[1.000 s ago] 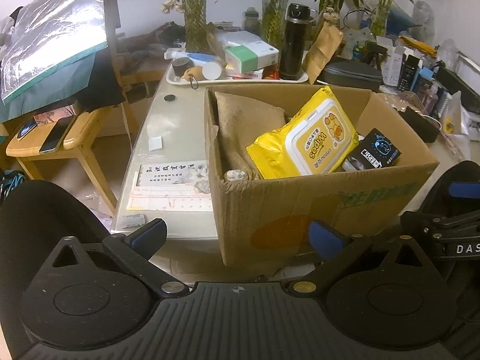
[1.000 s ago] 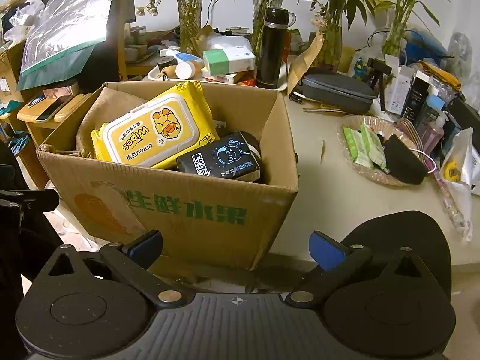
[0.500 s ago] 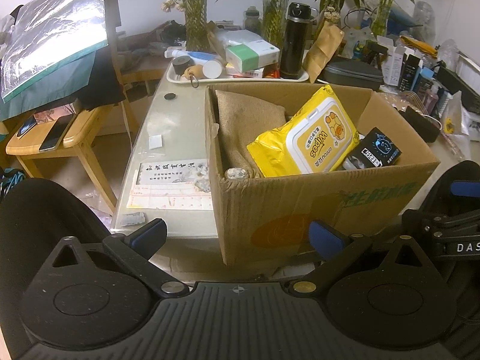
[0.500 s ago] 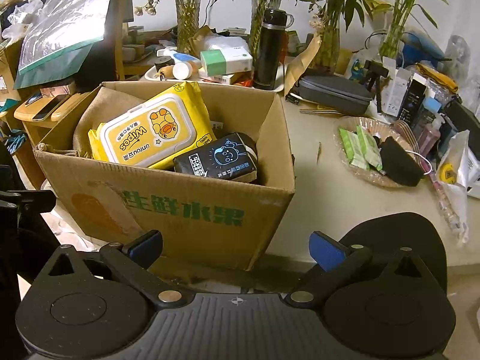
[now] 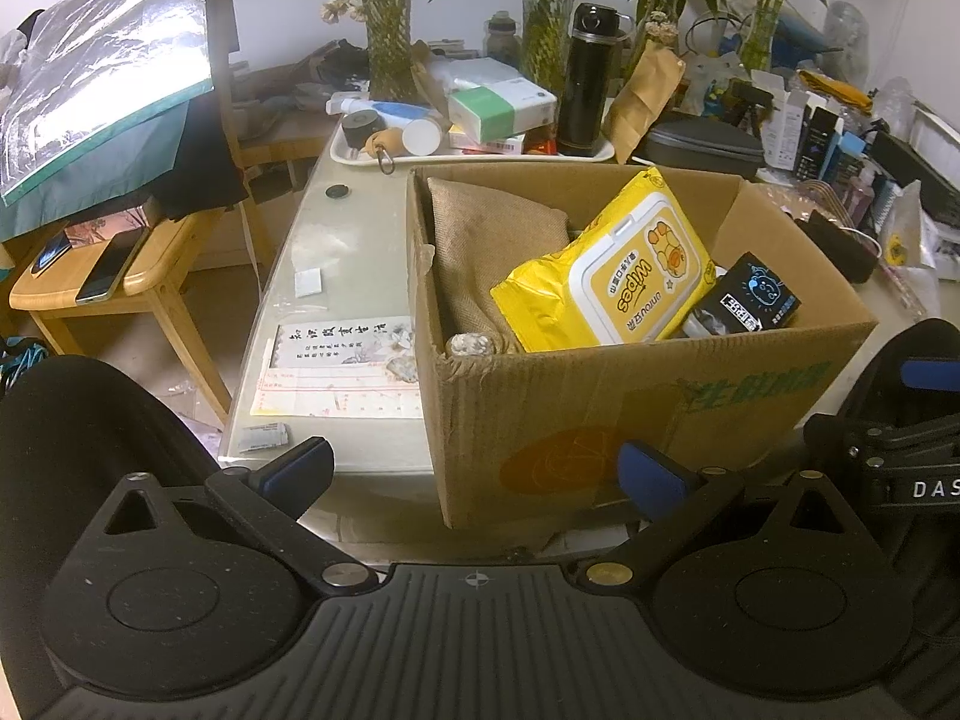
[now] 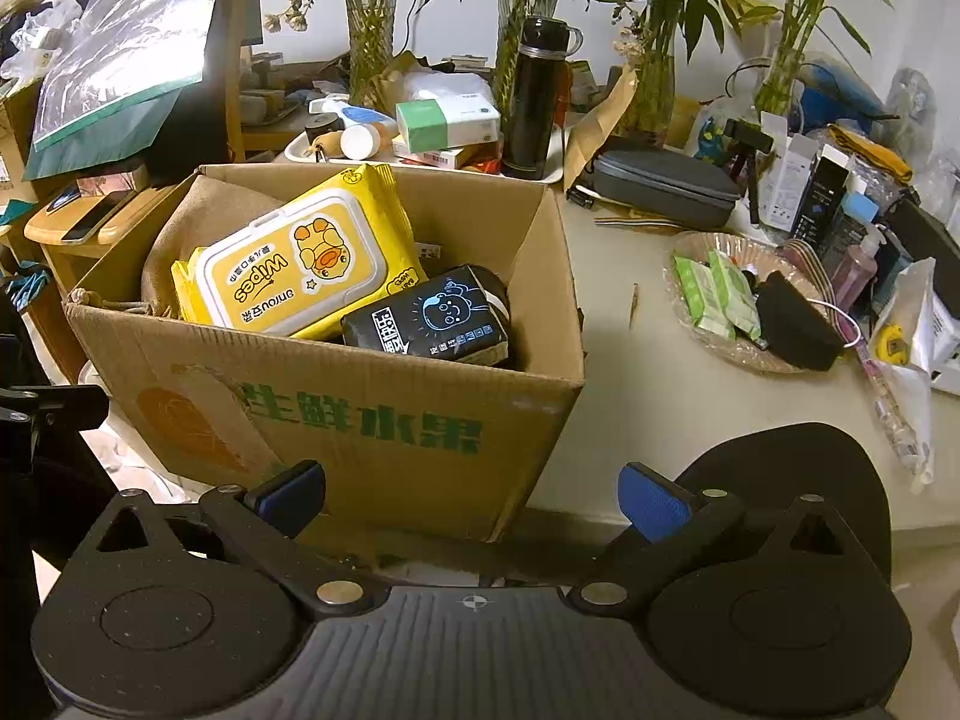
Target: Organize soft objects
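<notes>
- Yellow soft wipes pack with white lid (image 6: 294, 267) leans tilted inside the open brown cardboard box (image 6: 384, 420) on our table, resting against a tan burlap cushion (image 5: 480, 252).
- Black soft tissue pack (image 6: 429, 318) lies just beside it, touching.
- Our left gripper (image 5: 474, 474): jaws wide apart, holding nothing, short of the box.
- Our right gripper (image 6: 471, 489): same, wide apart, nothing held.
</notes>
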Motion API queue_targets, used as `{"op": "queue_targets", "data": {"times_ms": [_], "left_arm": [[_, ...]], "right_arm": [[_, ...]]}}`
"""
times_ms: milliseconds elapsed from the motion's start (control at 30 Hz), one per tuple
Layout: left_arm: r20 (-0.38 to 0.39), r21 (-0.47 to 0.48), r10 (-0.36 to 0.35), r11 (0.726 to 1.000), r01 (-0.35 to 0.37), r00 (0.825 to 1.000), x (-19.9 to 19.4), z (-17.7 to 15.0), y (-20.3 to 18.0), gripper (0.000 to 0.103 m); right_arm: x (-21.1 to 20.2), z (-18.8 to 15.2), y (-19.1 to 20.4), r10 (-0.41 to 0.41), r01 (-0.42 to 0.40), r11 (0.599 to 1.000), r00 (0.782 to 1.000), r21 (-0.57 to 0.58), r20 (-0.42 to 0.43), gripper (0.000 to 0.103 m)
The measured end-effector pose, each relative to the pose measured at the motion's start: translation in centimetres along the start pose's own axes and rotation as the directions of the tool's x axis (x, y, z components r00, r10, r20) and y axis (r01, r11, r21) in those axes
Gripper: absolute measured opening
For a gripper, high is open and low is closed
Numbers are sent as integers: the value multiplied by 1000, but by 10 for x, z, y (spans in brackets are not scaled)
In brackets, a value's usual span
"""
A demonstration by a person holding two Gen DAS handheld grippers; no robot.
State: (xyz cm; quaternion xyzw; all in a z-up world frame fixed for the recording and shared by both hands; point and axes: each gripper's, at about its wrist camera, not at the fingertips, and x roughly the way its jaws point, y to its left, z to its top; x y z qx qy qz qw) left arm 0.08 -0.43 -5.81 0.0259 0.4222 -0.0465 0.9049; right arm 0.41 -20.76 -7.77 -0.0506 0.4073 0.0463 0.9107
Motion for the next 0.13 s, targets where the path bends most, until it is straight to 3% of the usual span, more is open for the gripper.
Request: {"op": "queue_targets", "data": {"times_ms": [133], "left_arm": [[9, -10, -6, 1000, 6, 1000, -1, -1, 1, 103]], "right_arm": [[0, 0, 0, 1, -1, 1000, 1000, 0, -1, 103]]}}
